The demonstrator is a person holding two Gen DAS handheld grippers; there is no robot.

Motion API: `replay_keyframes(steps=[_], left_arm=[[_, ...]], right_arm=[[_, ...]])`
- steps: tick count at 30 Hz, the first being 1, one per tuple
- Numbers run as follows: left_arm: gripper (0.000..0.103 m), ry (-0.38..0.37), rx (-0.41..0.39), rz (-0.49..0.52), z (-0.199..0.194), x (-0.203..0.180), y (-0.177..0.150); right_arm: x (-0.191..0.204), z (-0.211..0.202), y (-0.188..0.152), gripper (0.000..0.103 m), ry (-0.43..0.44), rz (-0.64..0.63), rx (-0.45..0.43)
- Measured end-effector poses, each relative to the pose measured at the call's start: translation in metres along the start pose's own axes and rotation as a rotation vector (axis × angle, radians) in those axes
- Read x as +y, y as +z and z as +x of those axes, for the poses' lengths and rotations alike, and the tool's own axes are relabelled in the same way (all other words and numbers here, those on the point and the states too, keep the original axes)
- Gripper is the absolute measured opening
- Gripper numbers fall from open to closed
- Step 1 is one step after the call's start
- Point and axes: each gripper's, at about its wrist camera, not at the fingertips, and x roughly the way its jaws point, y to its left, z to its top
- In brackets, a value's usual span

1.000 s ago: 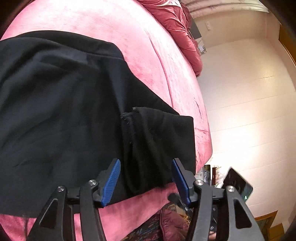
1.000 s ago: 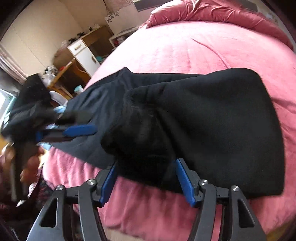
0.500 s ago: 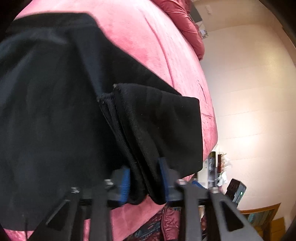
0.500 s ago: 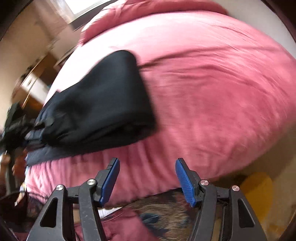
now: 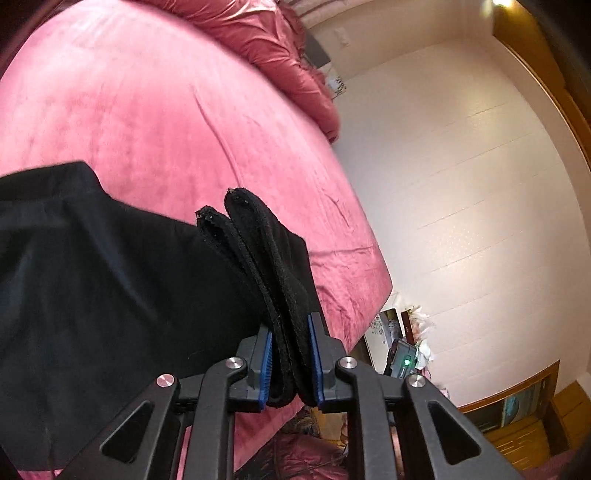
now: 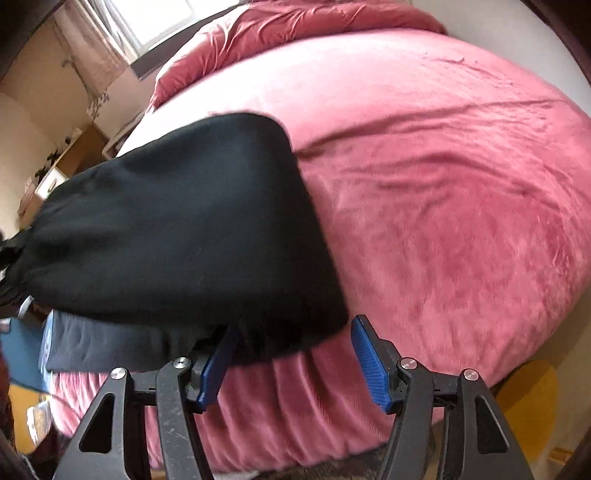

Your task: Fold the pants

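Black pants (image 5: pixel 110 295) lie on a pink bed (image 5: pixel 147 118). My left gripper (image 5: pixel 290 363) is shut on the pants' doubled hem end, which stands up between the blue pads and is lifted off the bed. In the right wrist view the pants (image 6: pixel 177 236) are a folded black bundle at the bed's front edge. My right gripper (image 6: pixel 291 358) is open, its left pad at the bundle's near corner, its right pad over the bed's pink side (image 6: pixel 461 221). Nothing is held between its pads.
A crumpled red duvet (image 5: pixel 280 48) lies at the head of the bed, also in the right wrist view (image 6: pixel 295 26). White tiled floor (image 5: pixel 461 184) runs beside the bed. A nightstand with small items (image 5: pixel 402 343) and a yellow round object (image 6: pixel 528 398) stand below the bed's edge.
My left gripper closed on the pants' hem end and lifted it. My right gripper swung away to the right, then came back to the bundle's corner, staying open.
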Motion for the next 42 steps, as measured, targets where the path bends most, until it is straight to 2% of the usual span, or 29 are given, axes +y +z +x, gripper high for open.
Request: replay_keyframes(steps=[3, 4, 7, 10, 13, 16, 19, 22, 26, 30, 32, 36, 40, 42], left_arm=[[0.016, 0.036, 0.001, -0.015, -0.004, 0.015, -0.005], [0.016, 0.054, 0.016, -0.037, 0.002, 0.023, -0.007], [0.015, 0.185, 0.079, -0.062, 0.021, 0.052, -0.022], [0.015, 0.283, 0.143, -0.124, 0.038, 0.087, -0.040], [0.015, 0.250, 0.117, -0.156, 0.033, 0.093, -0.042], [0.015, 0.284, 0.123, -0.084, 0.030, 0.083, -0.041], [0.016, 0.305, 0.125, -0.037, 0.037, 0.068, -0.044], [0.016, 0.322, 0.109, -0.003, 0.043, 0.056, -0.047], [0.016, 0.348, 0.075, 0.033, 0.047, 0.052, -0.049], [0.016, 0.358, 0.046, 0.079, 0.045, 0.043, -0.053], [0.016, 0.367, 0.044, 0.085, 0.044, 0.045, -0.053], [0.016, 0.383, 0.032, 0.074, 0.036, 0.054, -0.052], [0.018, 0.382, 0.042, 0.030, 0.034, 0.068, -0.054], [0.022, 0.387, 0.037, 0.017, 0.030, 0.071, -0.056]], right_arm=[[-0.005, -0.003, 0.001, 0.058, -0.090, 0.005, -0.054], [-0.009, 0.000, -0.001, 0.057, -0.102, 0.012, -0.048], [-0.011, 0.013, -0.007, 0.056, -0.145, 0.001, -0.006], [-0.014, 0.021, -0.009, 0.058, -0.143, -0.004, 0.020], [-0.010, 0.021, -0.007, 0.062, -0.141, -0.041, 0.048], [-0.007, 0.016, -0.008, 0.063, -0.133, -0.088, 0.106], [-0.007, -0.004, -0.013, 0.062, -0.173, -0.183, 0.150], [-0.002, -0.030, -0.012, 0.062, -0.189, -0.260, 0.135], [0.020, -0.052, 0.008, 0.062, -0.125, -0.316, 0.052], [0.074, -0.033, 0.041, 0.062, -0.011, -0.403, 0.006], [0.096, -0.017, 0.053, 0.061, 0.010, -0.433, 0.009], [0.123, 0.028, 0.071, 0.061, -0.052, -0.430, 0.046], [0.112, 0.060, 0.071, 0.061, -0.100, -0.372, 0.118], [0.112, 0.069, 0.063, 0.061, -0.114, -0.391, 0.103]])
